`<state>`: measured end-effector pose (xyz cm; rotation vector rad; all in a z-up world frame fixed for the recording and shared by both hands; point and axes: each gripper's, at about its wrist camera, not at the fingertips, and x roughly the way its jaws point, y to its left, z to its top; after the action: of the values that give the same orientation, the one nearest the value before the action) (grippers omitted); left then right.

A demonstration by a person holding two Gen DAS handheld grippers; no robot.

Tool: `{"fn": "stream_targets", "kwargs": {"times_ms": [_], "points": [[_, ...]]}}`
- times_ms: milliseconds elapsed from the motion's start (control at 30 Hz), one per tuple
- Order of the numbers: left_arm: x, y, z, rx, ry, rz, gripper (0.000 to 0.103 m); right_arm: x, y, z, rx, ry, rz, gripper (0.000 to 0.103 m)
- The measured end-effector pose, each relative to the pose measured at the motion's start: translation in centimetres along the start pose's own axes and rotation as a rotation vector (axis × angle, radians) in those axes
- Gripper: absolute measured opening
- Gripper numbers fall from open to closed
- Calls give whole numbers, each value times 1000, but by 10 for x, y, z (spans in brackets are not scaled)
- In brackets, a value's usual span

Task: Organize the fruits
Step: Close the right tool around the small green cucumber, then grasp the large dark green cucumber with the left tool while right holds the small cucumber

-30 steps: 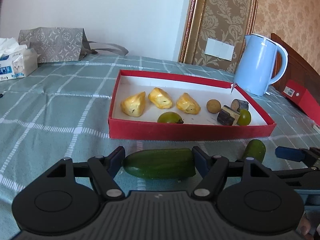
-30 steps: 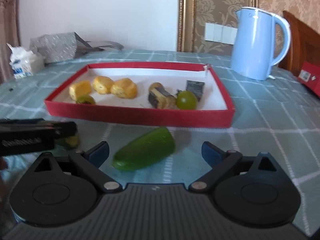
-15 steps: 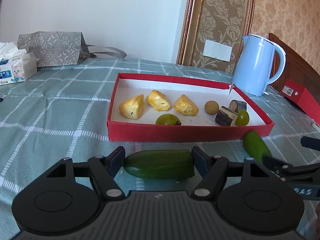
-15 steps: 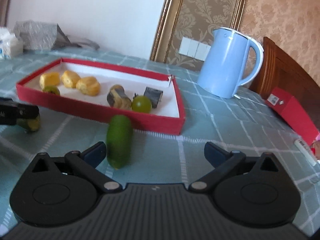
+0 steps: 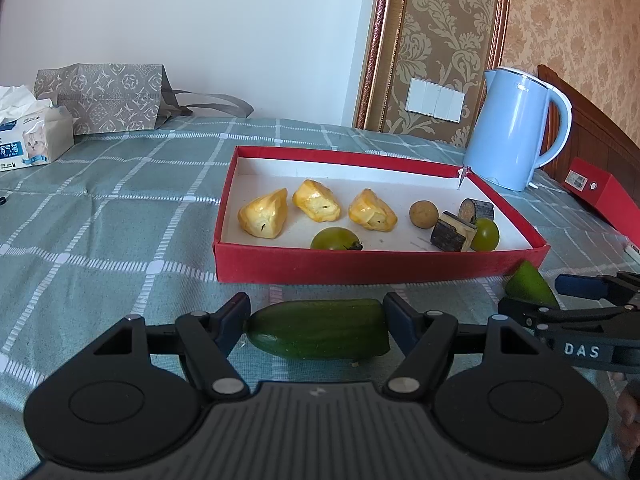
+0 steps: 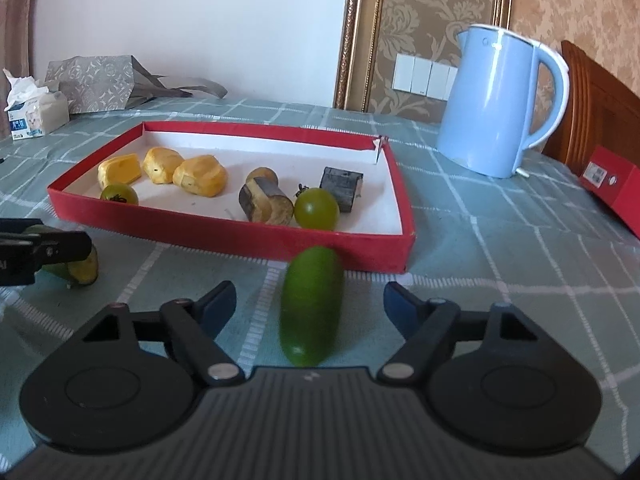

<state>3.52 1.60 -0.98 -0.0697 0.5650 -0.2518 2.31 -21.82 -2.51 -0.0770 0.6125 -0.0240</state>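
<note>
Right hand-held gripper (image 6: 308, 304) shifted, closing around loose cucumber half (image 6: 312, 304), left clamps another, checked green tablecloth (image 5: 100, 232)

Both cameras sit low over the table, each looking forward along its own fingers toward the wall. The left view faces the red tray (image 5: 360, 268) from its near left; the right view (image 6: 240, 236) from nearer its right corner. Both share tray and kettle (image 5: 516, 128).

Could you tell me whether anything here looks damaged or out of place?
The red tray has a torn far right corner, its walls split apart. Two cucumber pieces lie on the tablecloth outside it, each between a claw's pads.
</note>
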Motion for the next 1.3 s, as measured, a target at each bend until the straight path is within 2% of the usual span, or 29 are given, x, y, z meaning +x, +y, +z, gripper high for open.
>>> {"fn": "stream_targets", "kwargs": {"times_ms": [67,100,300,367,567,1100,1300], "points": [[0,0,0,0,1,1,73,6,-1,0,10,15,10,62],[1,0,0,0,1,1,73,8,-2,0,17,23,22,60],[2,-1,0,6,2,9,73,11,-2,0,14,18,25,54],[2,-1,0,10,1,13,73,10,-3,1,14,13,18,43],[2,-6,-1,40,-11,33,73,10,-9,1,43,4,20,33],[0,-10,-1,59,-19,41,73,5,-13,0,72,-25,36,33],[-14,-13,2,71,-70,10,69,3,-17,0,95,-45,51,33]]}}
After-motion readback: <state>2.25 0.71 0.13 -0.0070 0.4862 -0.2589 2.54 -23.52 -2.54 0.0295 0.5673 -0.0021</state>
